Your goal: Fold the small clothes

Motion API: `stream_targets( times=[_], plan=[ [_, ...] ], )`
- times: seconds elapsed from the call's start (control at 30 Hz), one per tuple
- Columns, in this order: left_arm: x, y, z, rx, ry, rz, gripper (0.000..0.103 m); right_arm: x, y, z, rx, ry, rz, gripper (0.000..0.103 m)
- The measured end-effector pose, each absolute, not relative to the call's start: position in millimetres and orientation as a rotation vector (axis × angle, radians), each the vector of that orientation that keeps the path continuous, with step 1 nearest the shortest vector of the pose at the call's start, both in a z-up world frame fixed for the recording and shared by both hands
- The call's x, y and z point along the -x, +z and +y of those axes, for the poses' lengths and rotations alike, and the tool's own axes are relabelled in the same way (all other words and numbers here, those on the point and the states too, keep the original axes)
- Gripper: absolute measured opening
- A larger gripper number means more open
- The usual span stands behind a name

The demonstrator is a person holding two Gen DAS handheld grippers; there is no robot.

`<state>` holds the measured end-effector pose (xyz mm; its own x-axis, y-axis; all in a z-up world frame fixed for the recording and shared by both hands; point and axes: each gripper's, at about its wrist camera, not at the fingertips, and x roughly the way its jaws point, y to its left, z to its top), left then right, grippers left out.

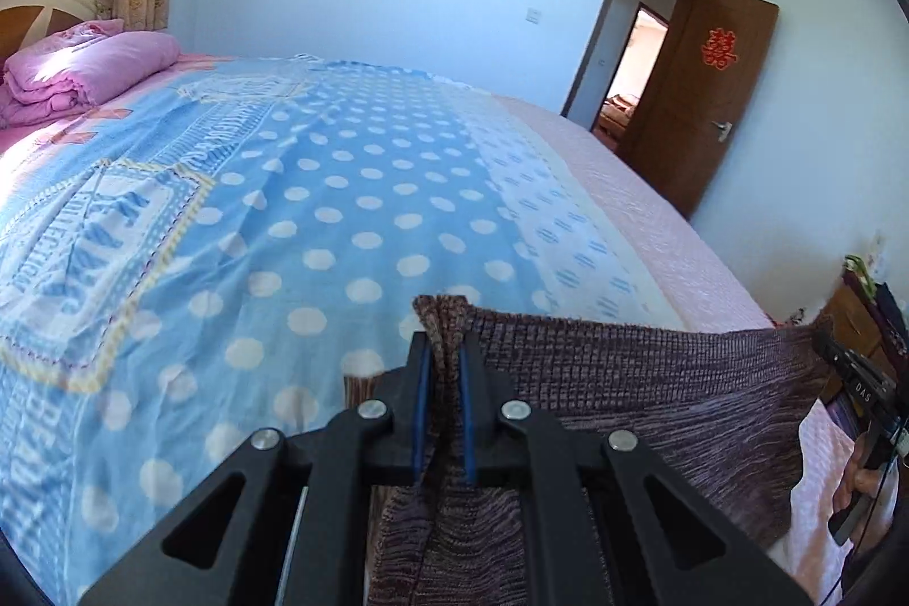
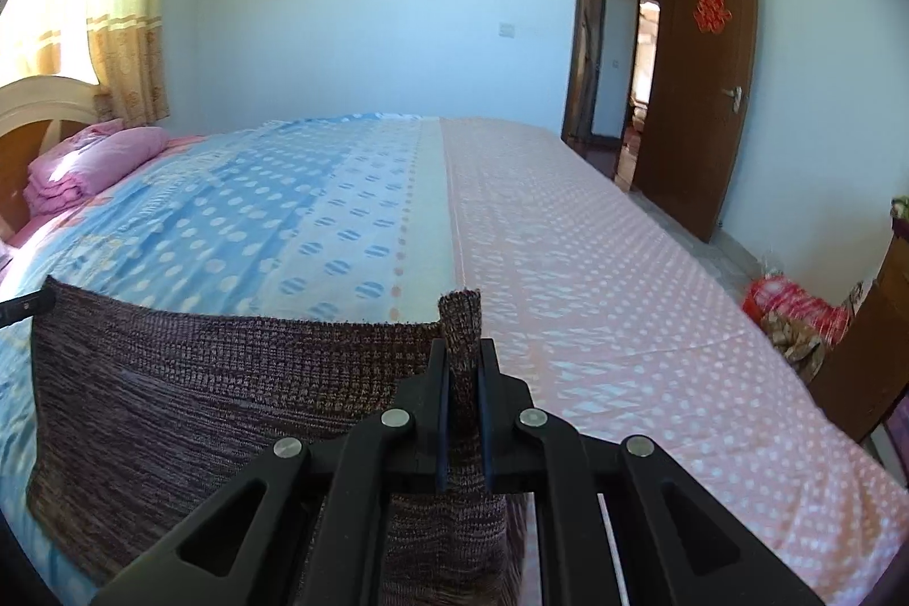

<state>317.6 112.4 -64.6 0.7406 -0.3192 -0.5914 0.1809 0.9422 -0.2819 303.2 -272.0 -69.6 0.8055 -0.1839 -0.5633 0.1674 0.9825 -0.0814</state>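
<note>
Left gripper (image 1: pixel 443 350): we had it clamped on one knit garment (image 1: pixel 653 379) corner, lower centre.
Right gripper (image 2: pixel 463 356): we pinched the other corner.
Bed (image 2: pixel 596 293): behind.

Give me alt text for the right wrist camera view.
The right tool is shut on a corner of a brown knit garment, stretched taut toward the left edge above a bed with blue and pink dotted sheets. An open wooden door stands behind.
</note>
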Motion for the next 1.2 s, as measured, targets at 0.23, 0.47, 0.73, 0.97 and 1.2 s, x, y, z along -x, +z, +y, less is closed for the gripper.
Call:
stream_targets(
  times=[0.23, 0.47, 0.73, 0.97, 1.2],
  plan=[
    [-360.8, -138.9, 94.0, 0.151, -0.142, 0.806, 0.010, -358.5, -149.1, -287.6, 0.041, -0.205, 0.791, 0.008],
    [-362.4, -142.4, 106.0, 0.211, -0.091, 0.846, 0.031, -327.4, -114.8, -320.9, -0.167, -0.196, 0.638, 0.009],
    [-312.3, -112.0, 116.0, 0.135, -0.080, 0.770, 0.049, -219.9, -81.1, -323.2, -0.210, -0.228, 0.609, 0.009],
    [-257.9, -122.3, 76.9, 0.128, -0.204, 0.815, 0.059, -195.2, -134.5, -262.0, -0.083, -0.147, 0.757, 0.009],
    [-241.0, -145.7, 66.9, 0.065, -0.151, 0.818, 0.061, -188.2, -164.0, -257.7, -0.003, -0.179, 0.754, 0.009]
  ],
)
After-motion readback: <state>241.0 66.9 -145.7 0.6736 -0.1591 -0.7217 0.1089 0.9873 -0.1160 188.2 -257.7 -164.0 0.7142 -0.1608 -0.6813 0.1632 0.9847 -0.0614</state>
